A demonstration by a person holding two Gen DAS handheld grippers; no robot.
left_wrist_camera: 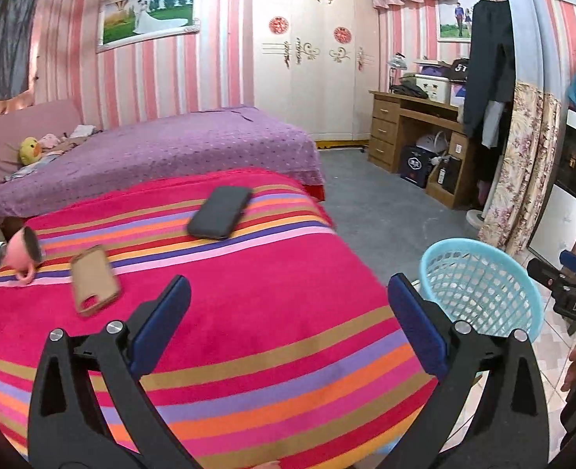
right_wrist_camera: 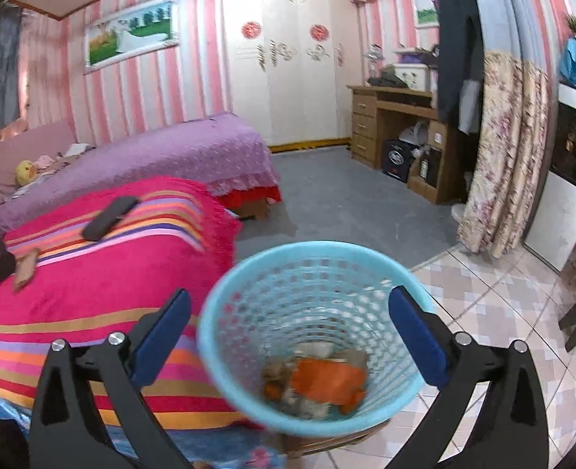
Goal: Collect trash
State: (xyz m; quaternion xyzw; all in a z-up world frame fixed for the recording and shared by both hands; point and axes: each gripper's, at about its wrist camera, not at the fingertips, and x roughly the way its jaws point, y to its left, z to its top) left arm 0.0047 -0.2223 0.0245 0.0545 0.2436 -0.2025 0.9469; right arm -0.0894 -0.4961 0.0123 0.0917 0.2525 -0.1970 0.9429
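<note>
Left wrist view: the left gripper (left_wrist_camera: 288, 308) hangs over the striped blanket (left_wrist_camera: 249, 312) with its fingers (left_wrist_camera: 163, 324) spread wide and nothing between them. On the blanket lie a black phone (left_wrist_camera: 219, 212) toward the far edge, a tan phone case (left_wrist_camera: 94, 279) toward the left edge, and a pink mug (left_wrist_camera: 24, 252) tipped on its side at the far-left corner. No obvious trash shows on the blanket here. The blue basket (left_wrist_camera: 479, 293) stands just off the blanket's right edge, and the other gripper's black body shows beyond it.

Right wrist view: the right gripper (right_wrist_camera: 288, 312) is over the mouth of the blue basket (right_wrist_camera: 225, 371), fingers (right_wrist_camera: 417, 336) wide apart and empty. The collected trash (right_wrist_camera: 323, 381), an orange wrapper among crumpled greyish scraps, lies at the basket's bottom. The picture is blurred, so whether a finger touches the rim cannot be told.

Risks, as I judge them: the right fingers straddle the rim closely, so a careless pull sideways could catch the light basket and tip it, spilling the scraps. On the blanket, the phone, case or mug could be mistaken for trash and binned. The mug could also be nudged off its corner.
</note>
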